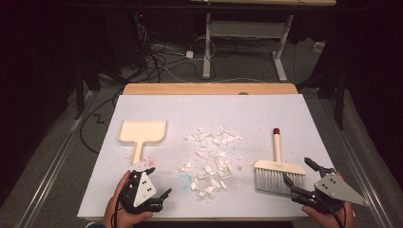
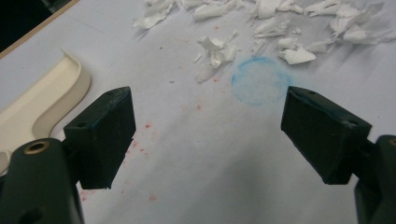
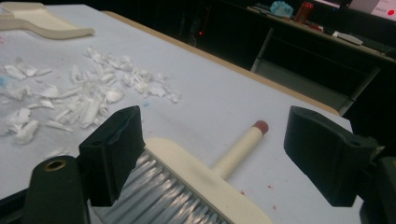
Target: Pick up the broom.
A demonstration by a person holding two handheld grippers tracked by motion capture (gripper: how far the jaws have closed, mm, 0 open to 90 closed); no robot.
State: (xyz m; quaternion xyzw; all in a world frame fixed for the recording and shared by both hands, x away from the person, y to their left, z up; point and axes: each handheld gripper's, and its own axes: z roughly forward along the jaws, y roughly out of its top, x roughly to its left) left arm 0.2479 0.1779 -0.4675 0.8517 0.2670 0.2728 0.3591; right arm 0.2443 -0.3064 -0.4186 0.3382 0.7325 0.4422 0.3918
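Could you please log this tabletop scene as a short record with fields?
surface: table under a white sheet
dustpan: cream, lying at left, untouched
paper scraps: white, scattered mid-table
brush: cream, red-tipped handle pointing away, bristles toward the person
left tongs: open, empty, near the dustpan handle
right tongs: open, beside the brush head, not gripping
stains: blue ring, red specks

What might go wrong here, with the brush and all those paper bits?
The right gripper is open at the bristle end of the brush, whose handle points away; clamping the soft bristles would likely give a poor hold. The scraps are light and scattered, so a fast sweep may flick some off the table. The dustpan lies loose and may slide when the open left gripper takes it.
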